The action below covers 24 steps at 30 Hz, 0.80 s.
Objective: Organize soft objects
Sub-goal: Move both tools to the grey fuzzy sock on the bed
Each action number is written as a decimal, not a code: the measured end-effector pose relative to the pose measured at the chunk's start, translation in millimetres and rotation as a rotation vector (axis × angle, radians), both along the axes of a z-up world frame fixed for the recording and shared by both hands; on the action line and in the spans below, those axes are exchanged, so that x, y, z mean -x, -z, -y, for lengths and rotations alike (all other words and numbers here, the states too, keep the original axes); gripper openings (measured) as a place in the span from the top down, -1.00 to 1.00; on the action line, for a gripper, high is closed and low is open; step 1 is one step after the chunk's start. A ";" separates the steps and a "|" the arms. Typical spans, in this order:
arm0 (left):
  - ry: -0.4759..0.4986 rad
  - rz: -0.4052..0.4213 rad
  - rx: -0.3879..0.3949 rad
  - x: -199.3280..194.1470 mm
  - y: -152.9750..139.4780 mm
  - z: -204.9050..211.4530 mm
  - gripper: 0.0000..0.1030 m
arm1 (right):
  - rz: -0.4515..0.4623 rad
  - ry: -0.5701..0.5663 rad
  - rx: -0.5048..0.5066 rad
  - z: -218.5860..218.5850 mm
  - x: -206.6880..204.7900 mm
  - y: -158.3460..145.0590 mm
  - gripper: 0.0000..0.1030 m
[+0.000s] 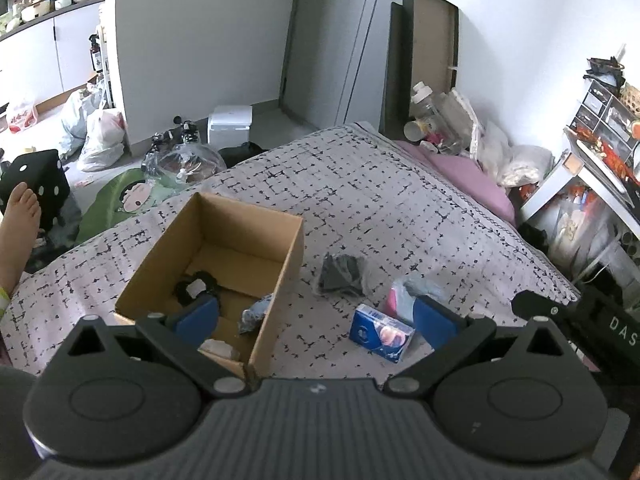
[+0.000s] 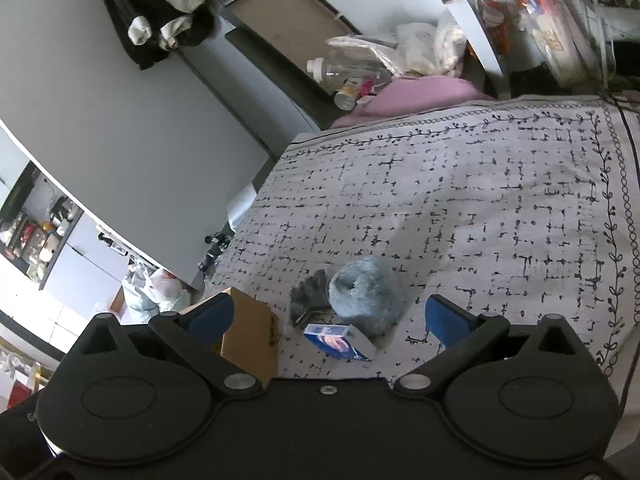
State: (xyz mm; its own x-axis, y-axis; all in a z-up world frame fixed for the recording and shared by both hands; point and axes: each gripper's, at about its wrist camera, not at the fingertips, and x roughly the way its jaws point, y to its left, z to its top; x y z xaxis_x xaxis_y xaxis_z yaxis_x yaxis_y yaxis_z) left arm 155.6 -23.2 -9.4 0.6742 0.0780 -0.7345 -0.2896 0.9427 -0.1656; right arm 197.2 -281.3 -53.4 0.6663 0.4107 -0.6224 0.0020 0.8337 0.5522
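Observation:
An open cardboard box (image 1: 280, 280) stands on the patterned bedspread (image 1: 380, 200); inside lie a black soft item (image 1: 196, 286) and a grey-blue cloth (image 1: 254, 312). On the bed to its right are a dark grey bagged cloth (image 1: 342, 274), a blue tissue pack (image 1: 380, 332) and a fuzzy light-blue and pink item (image 1: 404, 294). My left gripper (image 1: 316, 320) is open and empty, above the box's near right corner. My right gripper (image 2: 326, 318) is open and empty above the tissue pack (image 2: 340, 344), the fuzzy blue item (image 2: 364, 294) and the grey cloth (image 2: 310, 294); the box (image 2: 248, 340) is at its left.
A pink pillow (image 1: 468, 176), bottles and bags lie at the bed's far end. A cluttered shelf (image 1: 592, 152) stands right of the bed. The floor on the left holds plastic bags (image 1: 100, 136), a white box (image 1: 230, 124) and a person's foot (image 1: 18, 216).

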 end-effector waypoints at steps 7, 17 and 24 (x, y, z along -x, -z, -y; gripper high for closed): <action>0.011 -0.004 -0.017 -10.8 -2.2 9.1 -0.99 | -0.077 0.008 -0.114 20.7 -9.6 17.4 -1.00; 0.060 -0.026 -0.047 -28.2 9.6 30.1 -0.99 | -0.143 0.050 -0.198 33.7 -15.7 30.2 -0.99; 0.075 -0.056 0.020 -42.1 28.2 28.5 -0.99 | -0.166 0.100 -0.233 40.9 -19.9 40.8 -0.96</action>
State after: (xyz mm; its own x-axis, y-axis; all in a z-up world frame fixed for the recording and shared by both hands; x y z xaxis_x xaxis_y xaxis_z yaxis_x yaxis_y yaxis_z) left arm 197.8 -51.6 -37.6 0.6355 0.0139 -0.7720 -0.2273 0.9589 -0.1698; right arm 217.1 -322.3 -94.2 0.6072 0.4927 -0.6234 0.1840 0.6760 0.7136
